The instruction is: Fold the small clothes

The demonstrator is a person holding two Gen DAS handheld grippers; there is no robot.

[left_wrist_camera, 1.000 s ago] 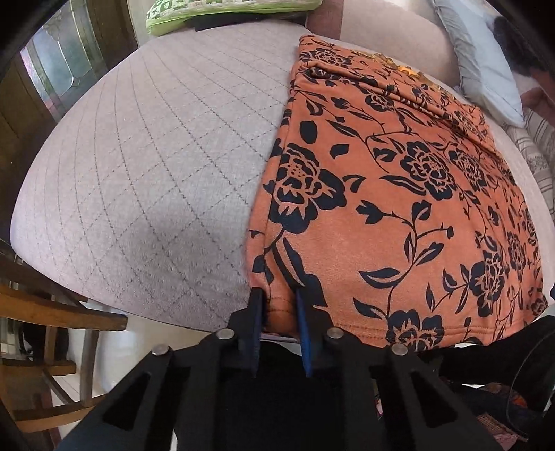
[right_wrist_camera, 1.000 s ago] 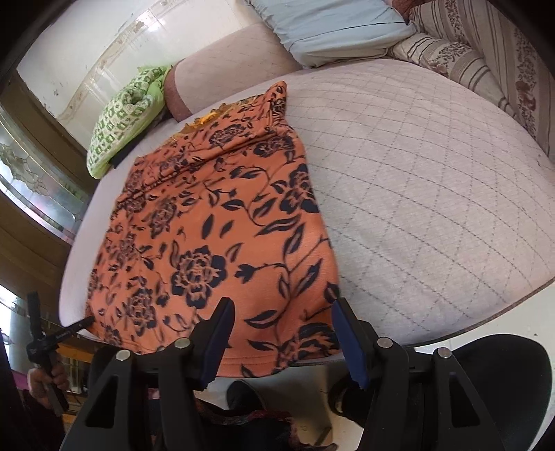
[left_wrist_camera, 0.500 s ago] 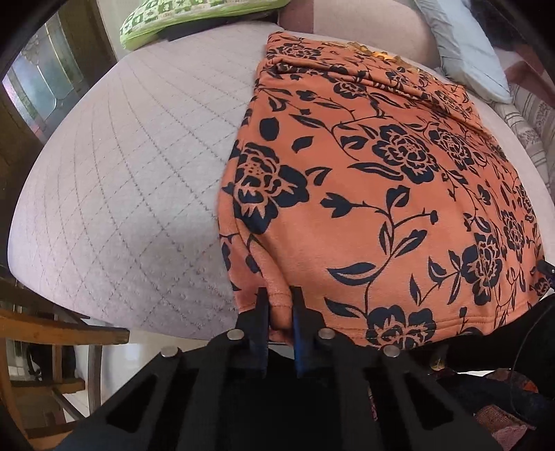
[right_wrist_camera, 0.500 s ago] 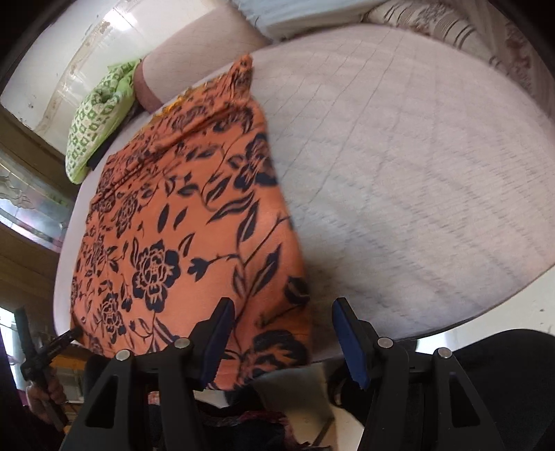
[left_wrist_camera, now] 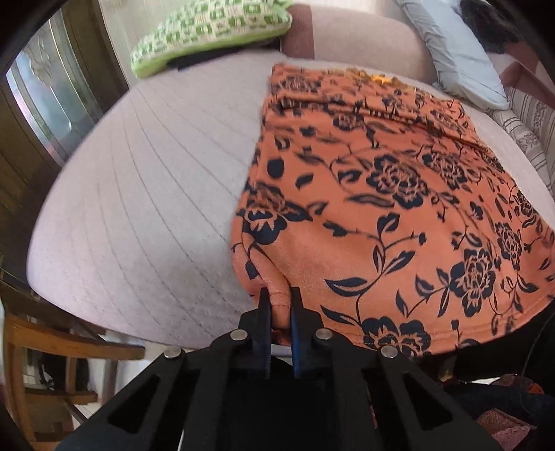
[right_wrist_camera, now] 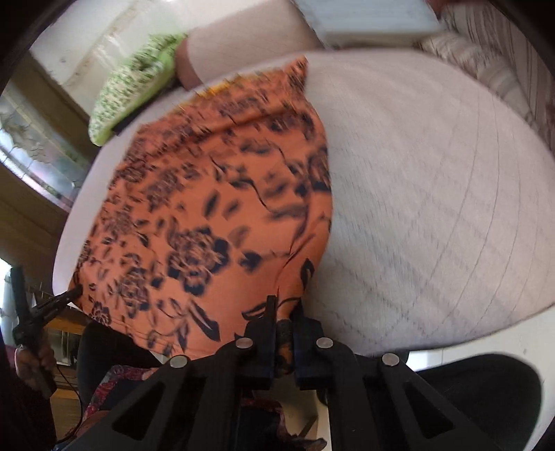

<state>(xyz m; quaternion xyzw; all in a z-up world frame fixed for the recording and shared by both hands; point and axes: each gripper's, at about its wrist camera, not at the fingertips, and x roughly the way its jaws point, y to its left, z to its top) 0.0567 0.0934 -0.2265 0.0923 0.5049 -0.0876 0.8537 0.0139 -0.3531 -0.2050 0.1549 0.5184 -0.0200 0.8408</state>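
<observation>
An orange floral garment [left_wrist_camera: 399, 215] lies spread on a quilted pale mattress [left_wrist_camera: 145, 208], filling the right half of the left wrist view. At bottom centre, the left gripper [left_wrist_camera: 277, 300] is clamped on its near hem corner. In the blurred right wrist view, the right gripper [right_wrist_camera: 284, 307] pinches the opposite near corner. A green patterned cushion [left_wrist_camera: 208, 31] sits upper left, a pale blue pillow [left_wrist_camera: 454, 52] upper right.

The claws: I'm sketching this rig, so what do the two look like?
Both match. The left claw and right claw have flat, dark blue-black fingers on black angular linkage arms with triangular cut-outs and round silver pivot pins. Seen from the right wrist, the left claw has a black handle.
</observation>
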